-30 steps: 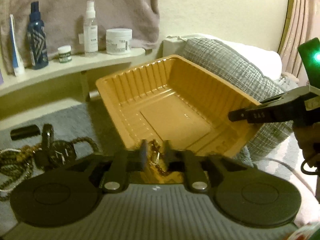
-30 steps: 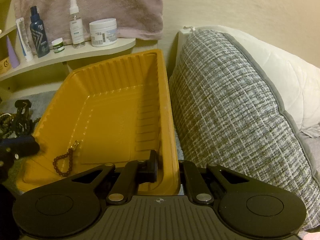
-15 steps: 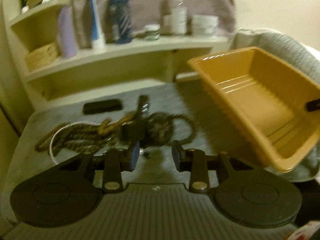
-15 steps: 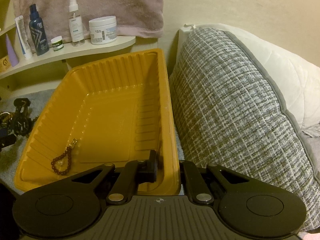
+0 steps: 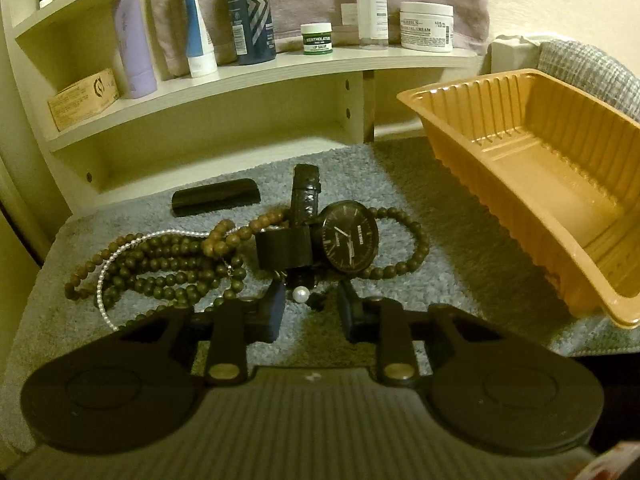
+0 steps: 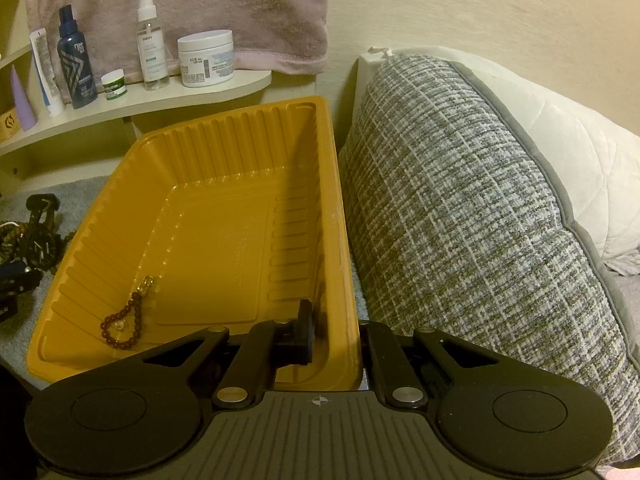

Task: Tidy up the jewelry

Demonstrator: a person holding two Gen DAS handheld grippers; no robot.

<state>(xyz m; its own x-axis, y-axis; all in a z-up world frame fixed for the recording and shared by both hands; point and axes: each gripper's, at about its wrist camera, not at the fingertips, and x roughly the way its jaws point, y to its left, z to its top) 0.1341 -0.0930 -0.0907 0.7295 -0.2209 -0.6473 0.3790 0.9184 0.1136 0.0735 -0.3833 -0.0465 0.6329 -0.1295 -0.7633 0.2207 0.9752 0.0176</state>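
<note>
My left gripper (image 5: 310,314) hovers low over a jewellery pile on the grey mat. Its jaws are closing, and a small white pearl (image 5: 300,294) lies between the fingertips, with neither pad touching it. Just beyond lie a black watch (image 5: 349,236), brown bead necklaces (image 5: 160,264) and a thin pearl strand (image 5: 120,256). To the right stands the orange plastic tray (image 5: 500,128). My right gripper (image 6: 334,336) is shut on the tray's (image 6: 224,140) near right wall. A dark red bead bracelet (image 6: 120,326) lies inside the tray at the front left.
A curved shelf (image 5: 280,76) behind the mat holds bottles, tubes and jars. A black case (image 5: 216,202) lies at the mat's far side. A grey woven cushion (image 6: 460,208) presses against the tray's right side, with a white pillow behind it.
My left gripper has swung left and down from over the tray to the jewellery pile, and its jaws have narrowed. The right gripper and the tray have stayed put.
</note>
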